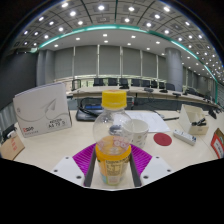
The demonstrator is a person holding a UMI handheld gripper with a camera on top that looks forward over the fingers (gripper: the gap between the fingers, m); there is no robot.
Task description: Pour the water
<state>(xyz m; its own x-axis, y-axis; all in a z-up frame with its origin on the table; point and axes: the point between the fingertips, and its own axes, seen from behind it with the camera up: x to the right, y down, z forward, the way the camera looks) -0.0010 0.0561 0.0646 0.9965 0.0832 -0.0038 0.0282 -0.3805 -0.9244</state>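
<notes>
A clear plastic bottle (113, 140) with a yellow cap and a yellow-orange label stands upright between my fingers. My gripper (112, 165) is shut on the bottle, with both magenta pads (84, 158) pressed against its sides at label height. A clear cup (135, 131) stands on the table just beyond the bottle, a little to the right. The bottle's base is hidden behind the fingers.
A white sign board (42, 108) stands at the left. A red round object (162, 140) and a white box (194, 124) lie at the right. Papers (150, 119) lie beyond the cup. Desks and chairs fill the room behind.
</notes>
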